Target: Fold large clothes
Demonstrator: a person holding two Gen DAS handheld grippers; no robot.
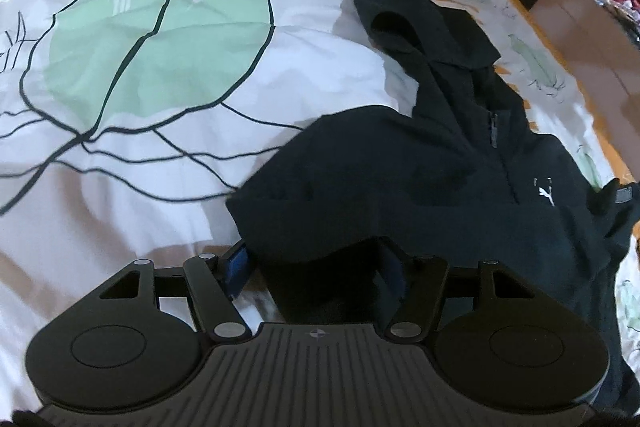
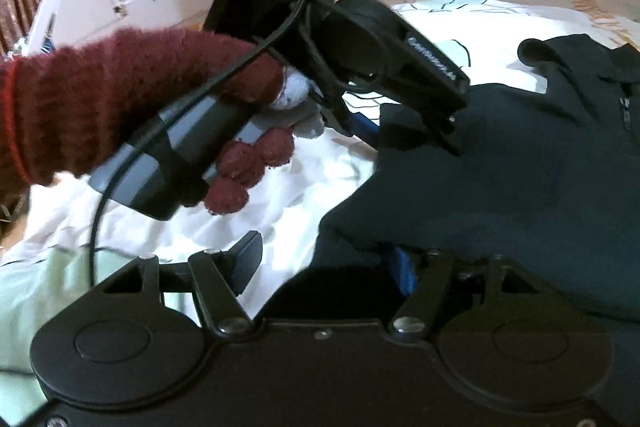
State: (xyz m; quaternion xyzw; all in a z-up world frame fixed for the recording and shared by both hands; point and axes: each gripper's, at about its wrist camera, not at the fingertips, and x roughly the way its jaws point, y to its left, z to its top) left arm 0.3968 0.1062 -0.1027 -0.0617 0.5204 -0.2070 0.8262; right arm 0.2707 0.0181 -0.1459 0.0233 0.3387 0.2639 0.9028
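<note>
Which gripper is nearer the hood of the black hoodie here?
Left, as far as these views show. The left gripper sits at the hoodie's folded edge, below the hood. The right gripper works the hoodie's nearer edge, further back from the hood.

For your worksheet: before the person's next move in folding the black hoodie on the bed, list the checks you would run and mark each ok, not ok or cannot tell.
1. Black hoodie lies on the leaf-print duvet: ok.
2. Hood spread flat: not ok, rumpled.
3. Zip pull up at the neck: ok.
4. Left gripper has fabric between its fingers: ok; pads pressing: cannot tell.
5. Right gripper has fabric between its fingers: ok; firm grip: cannot tell.
6. Gloved hand grips the left tool's handle: ok.
</note>
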